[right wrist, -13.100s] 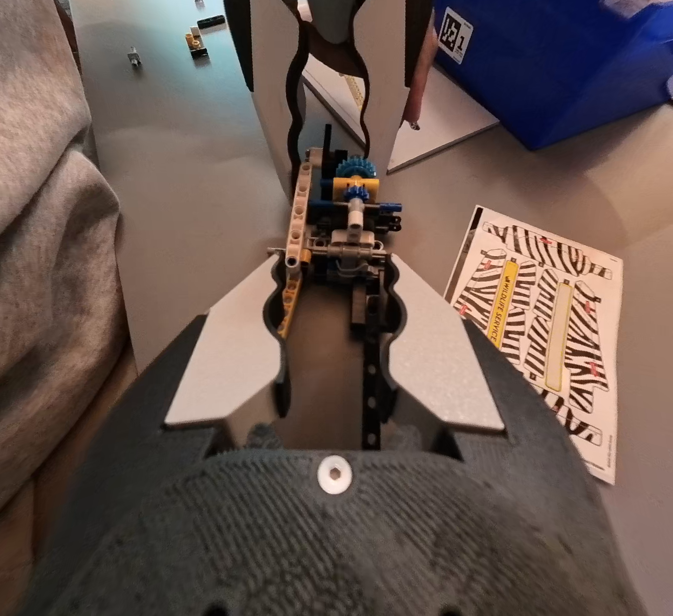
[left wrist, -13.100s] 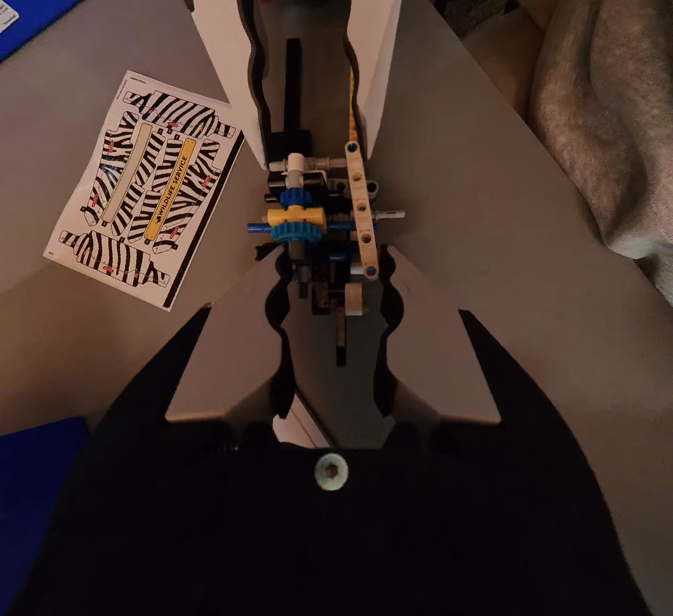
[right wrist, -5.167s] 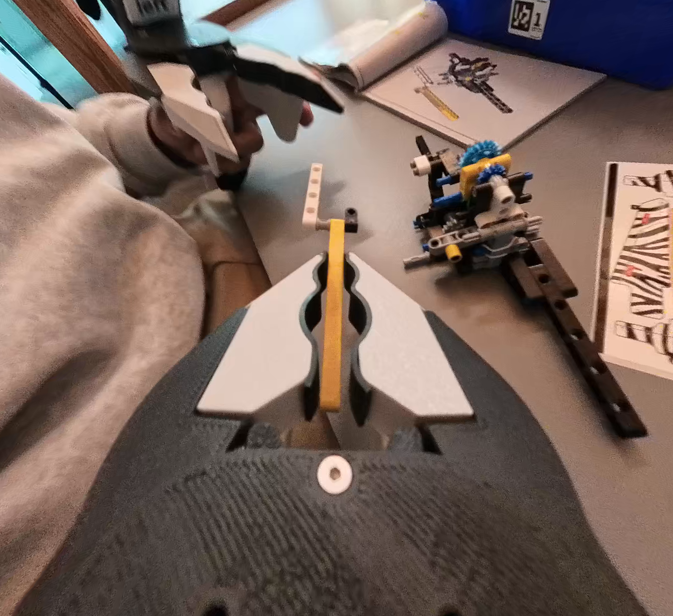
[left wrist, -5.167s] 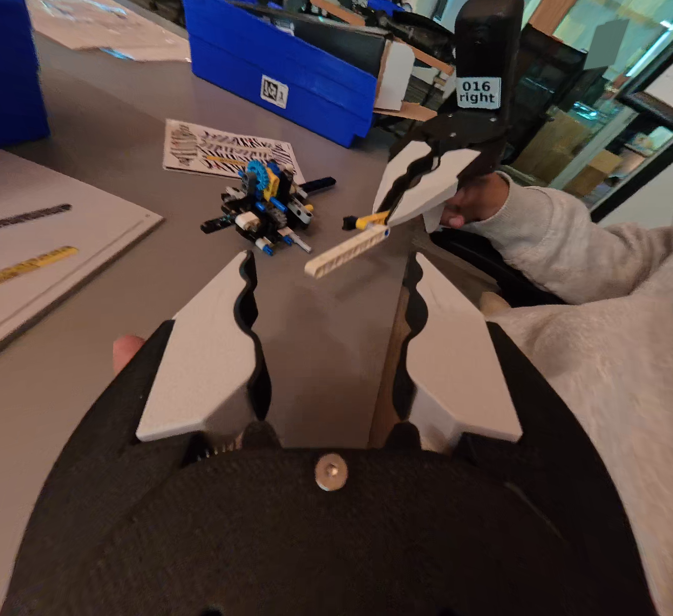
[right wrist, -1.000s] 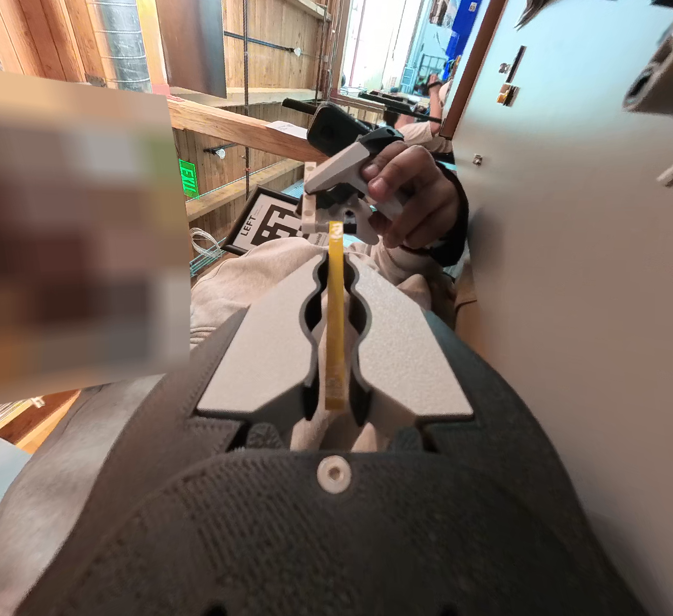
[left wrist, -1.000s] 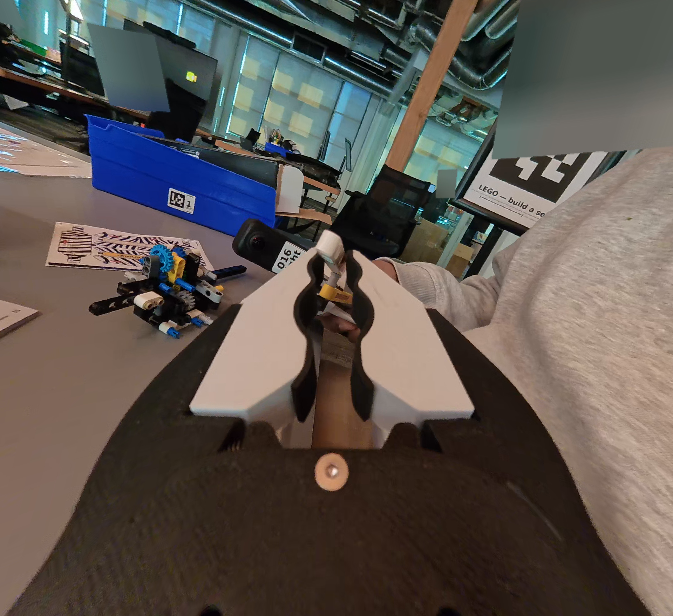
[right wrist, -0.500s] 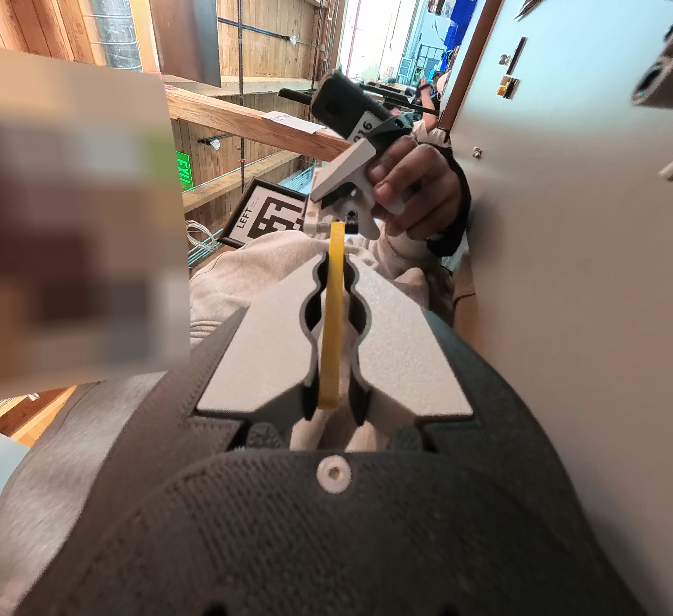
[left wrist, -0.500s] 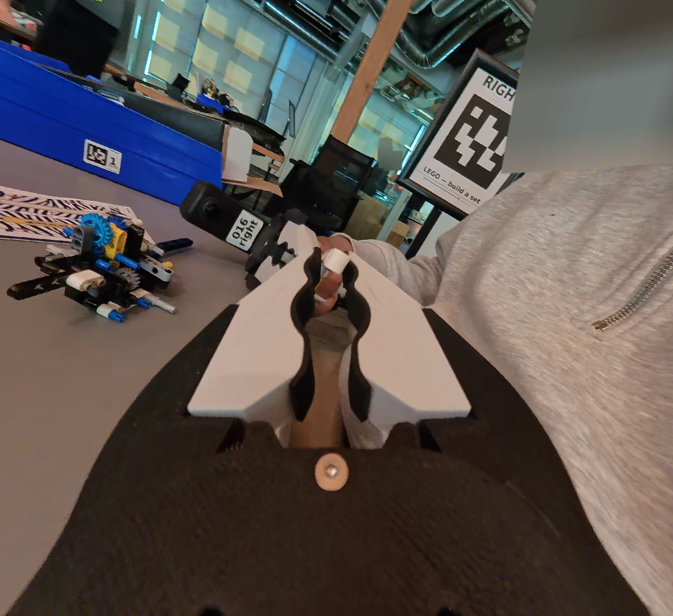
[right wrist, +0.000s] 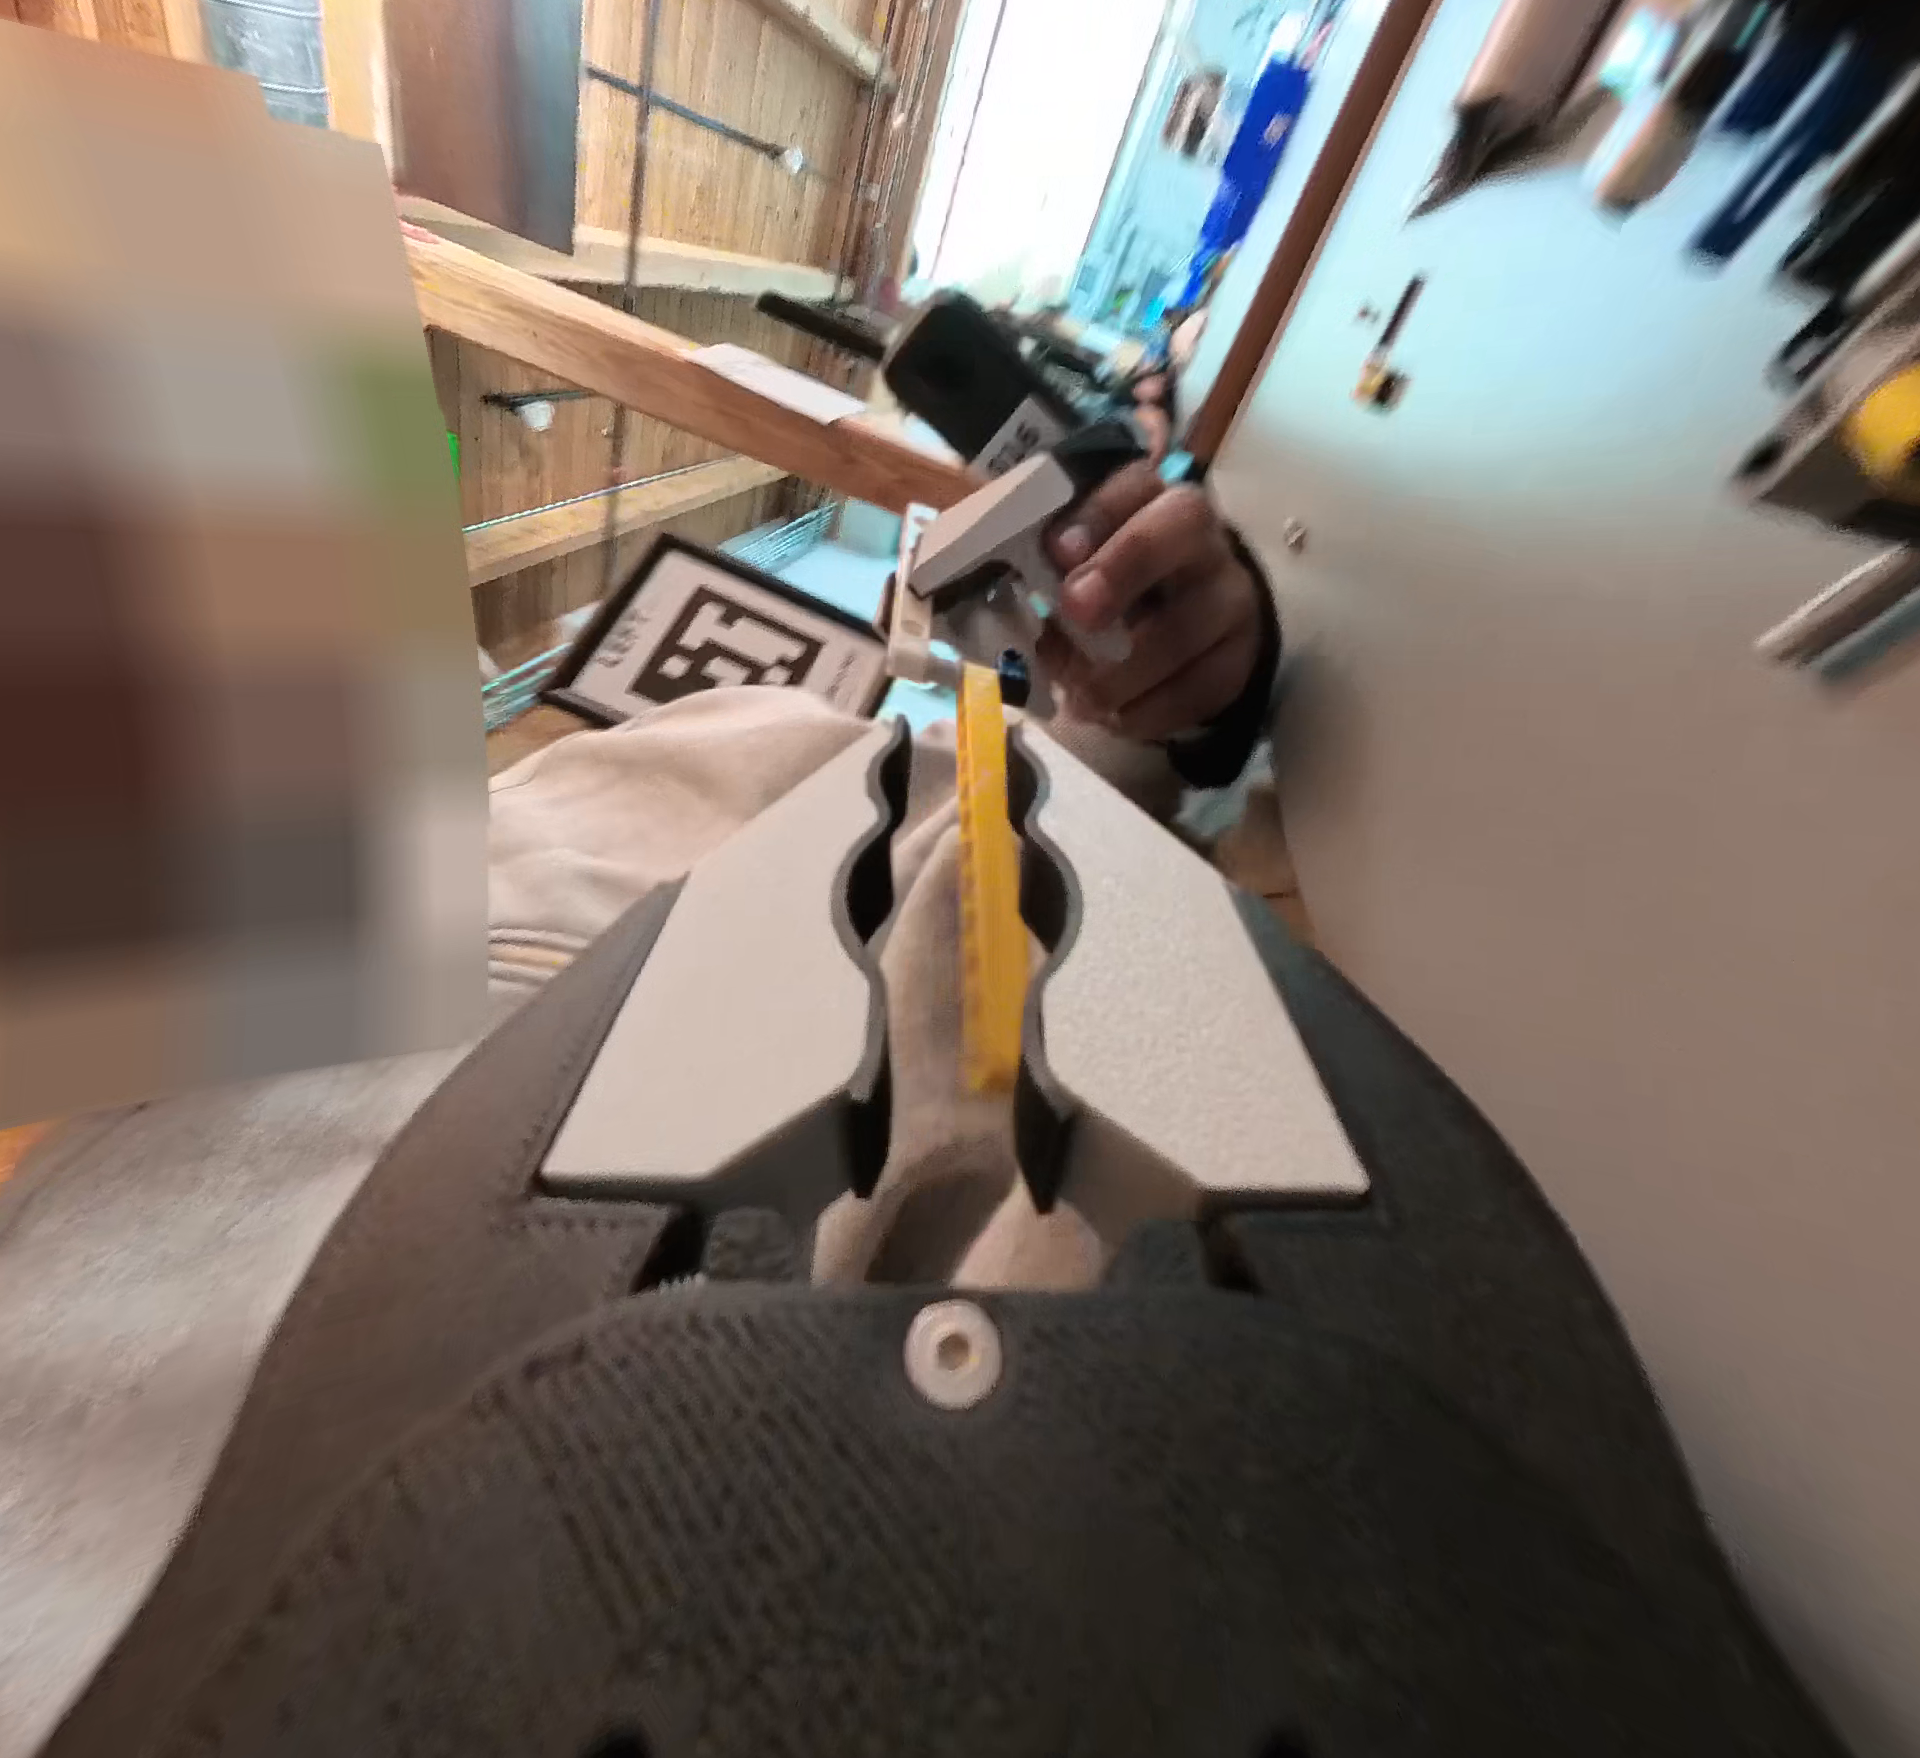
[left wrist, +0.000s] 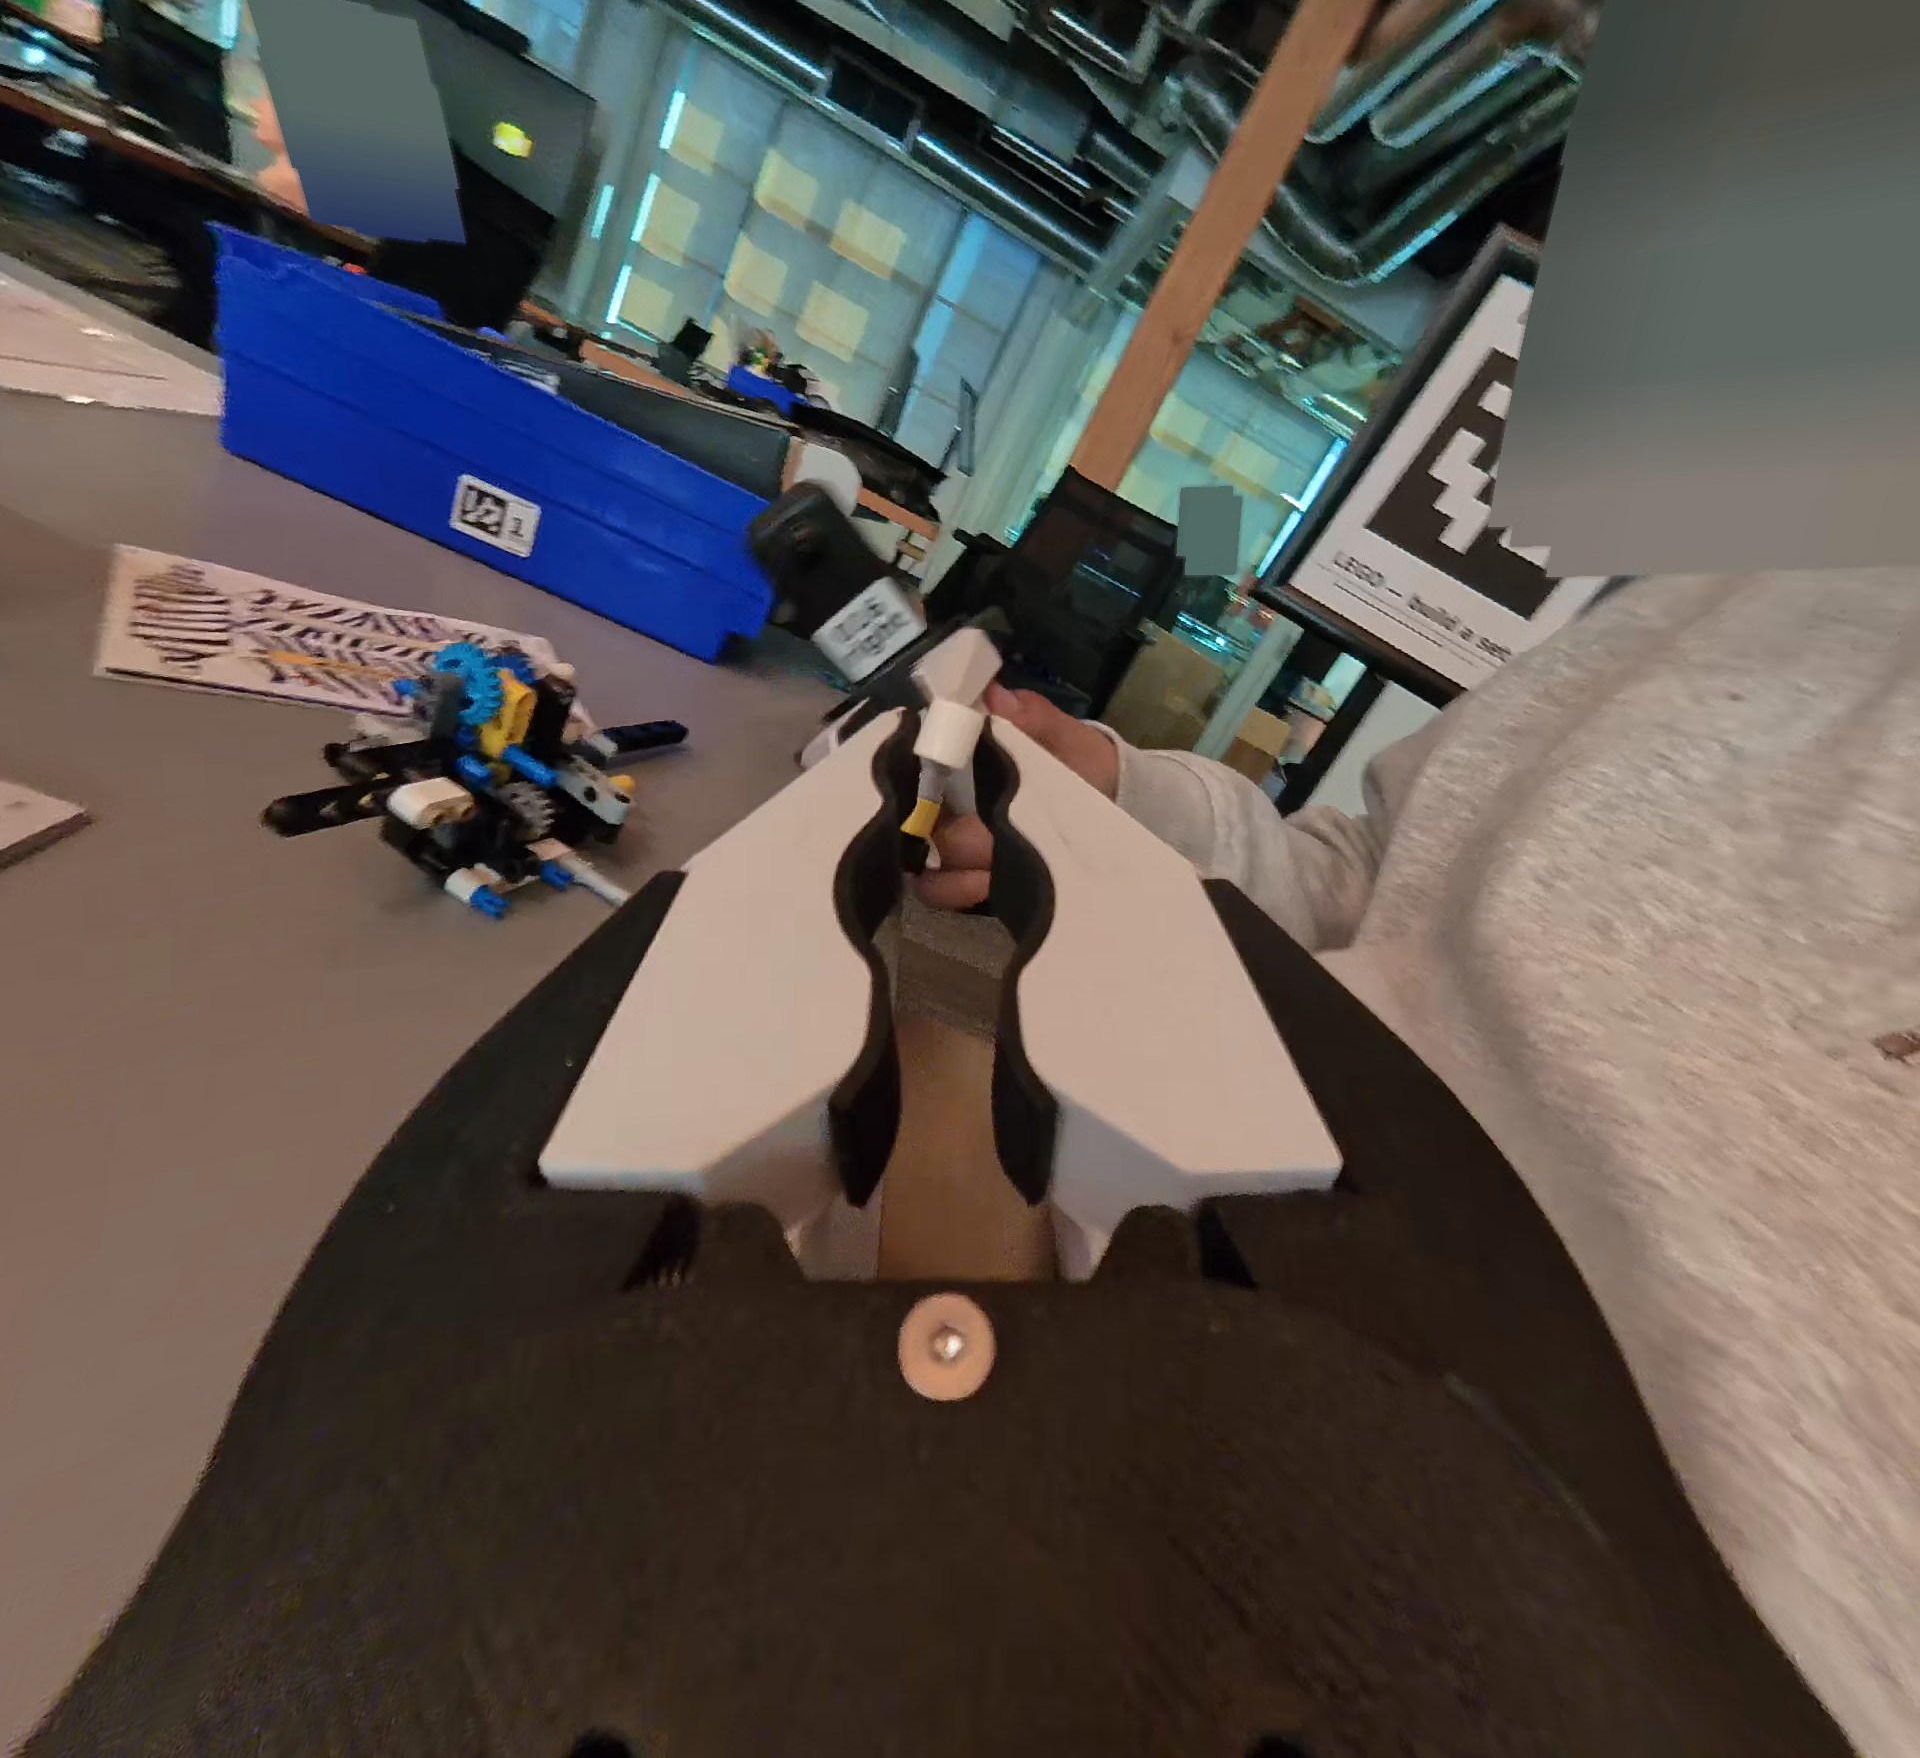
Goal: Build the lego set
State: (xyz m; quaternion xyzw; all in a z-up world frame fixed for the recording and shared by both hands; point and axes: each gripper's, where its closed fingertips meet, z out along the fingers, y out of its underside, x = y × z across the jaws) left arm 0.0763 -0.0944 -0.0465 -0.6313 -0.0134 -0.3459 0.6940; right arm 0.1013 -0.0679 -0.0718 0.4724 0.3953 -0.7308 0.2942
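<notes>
Along the tabletop's (left wrist: 156, 981) left edge, shows a booklet corner (left wrist: 31, 820). Further in, toward the far edge, shows a zebra-striped sticker sheet (left wrist: 239, 633) lying flat, with a blue bin (left wrist: 416, 430) behind it. Just in front of the sheet, finds the part-built lego assembly (left wrist: 468, 778) resting on the tabletop, apart from both tools: blue gears and a yellow block on top, black beams poking out left and right.

At the middle of the left wrist view, pinches the end of a white beam (left wrist: 951, 740) between the tips of the left gripper (left wrist: 943, 763), jaws closed tight on it, off the tabletop's near edge and up in the air. Below the beam, reveals a grey pin and a bit of yellow. Right behind, catches the right hand (left wrist: 1049, 734), and a grey sweatshirt (left wrist: 1610, 1033) filling the right side.

Seen from the right wrist view, rolled sideways and blurred, keeps a yellow beam (right wrist: 987, 898) between the fingers of the right gripper (right wrist: 961, 747), jaws parted: touches only the right-side finger (right wrist: 1143, 981), with clear space on the other side. At the yellow beam's far end, meets the white beam by a small black pin (right wrist: 1010, 669), with the left hand (right wrist: 1143, 628) around the left gripper just beyond.
</notes>
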